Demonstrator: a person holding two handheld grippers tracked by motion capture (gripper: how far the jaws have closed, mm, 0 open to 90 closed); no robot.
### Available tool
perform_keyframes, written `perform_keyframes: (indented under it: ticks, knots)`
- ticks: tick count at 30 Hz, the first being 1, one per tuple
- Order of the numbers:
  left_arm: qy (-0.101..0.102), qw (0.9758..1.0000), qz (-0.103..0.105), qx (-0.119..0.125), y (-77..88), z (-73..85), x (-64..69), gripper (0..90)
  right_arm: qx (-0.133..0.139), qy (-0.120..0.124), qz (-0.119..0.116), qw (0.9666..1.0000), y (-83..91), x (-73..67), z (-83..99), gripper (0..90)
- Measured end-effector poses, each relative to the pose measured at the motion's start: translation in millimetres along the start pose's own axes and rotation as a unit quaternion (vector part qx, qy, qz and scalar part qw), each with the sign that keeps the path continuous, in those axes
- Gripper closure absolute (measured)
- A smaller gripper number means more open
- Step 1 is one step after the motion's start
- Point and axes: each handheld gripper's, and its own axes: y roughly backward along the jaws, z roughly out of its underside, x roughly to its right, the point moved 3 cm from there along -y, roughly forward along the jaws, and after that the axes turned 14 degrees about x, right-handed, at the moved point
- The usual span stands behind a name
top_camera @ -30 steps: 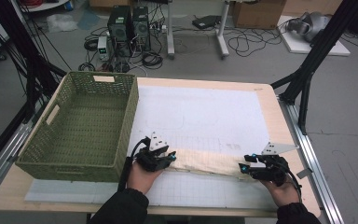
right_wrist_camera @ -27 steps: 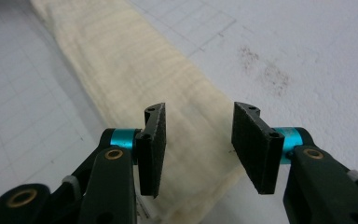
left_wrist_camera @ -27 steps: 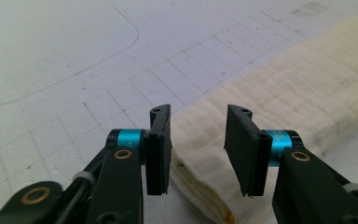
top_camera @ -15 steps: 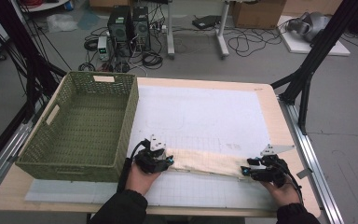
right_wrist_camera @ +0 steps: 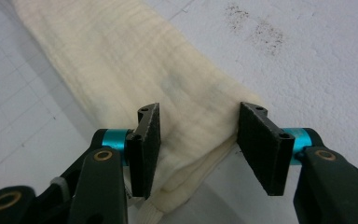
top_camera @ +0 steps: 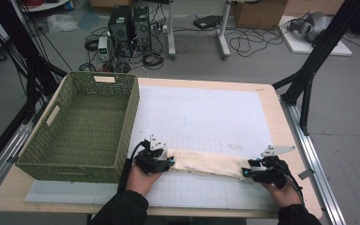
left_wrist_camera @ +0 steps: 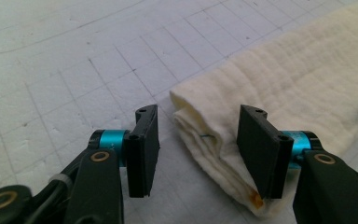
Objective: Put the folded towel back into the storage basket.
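A long folded cream cloth (top_camera: pixel 206 162) lies flat on the white grid mat (top_camera: pixel 206 108), near the table's front edge. My left gripper (top_camera: pixel 168 161) is at its left end. In the left gripper view the jaws (left_wrist_camera: pixel 198 140) stand apart and have just been opening. The cloth's folded end (left_wrist_camera: pixel 214 140) lies loose between them, close to the right-hand pad. My right gripper (top_camera: pixel 244 172) is at the cloth's right end. Its jaws (right_wrist_camera: pixel 198 140) have also opened a little and straddle the cloth (right_wrist_camera: pixel 121 60) without pinching it.
A green woven basket (top_camera: pixel 133 112) stands on the table's left, just left of my left hand. Beyond the cloth the mat is bare. Past the far table edge are computer towers (top_camera: pixel 129 23) and cables on the floor; black frame legs (top_camera: pixel 309 70) rise at the right.
Both hands have stayed at the cloth's two ends with hardly any shift. The cloth has settled flat on the mat between them.
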Motion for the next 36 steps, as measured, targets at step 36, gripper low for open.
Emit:
perform_keyframes:
  ticks: [36]
  knots:
    - [-0.003,0.9985,-0.048,0.025,25.3,3.9,0.6,81.9,-0.012,0.024,-0.050,0.9984,-31.5,7.9,-38.6,79.2]
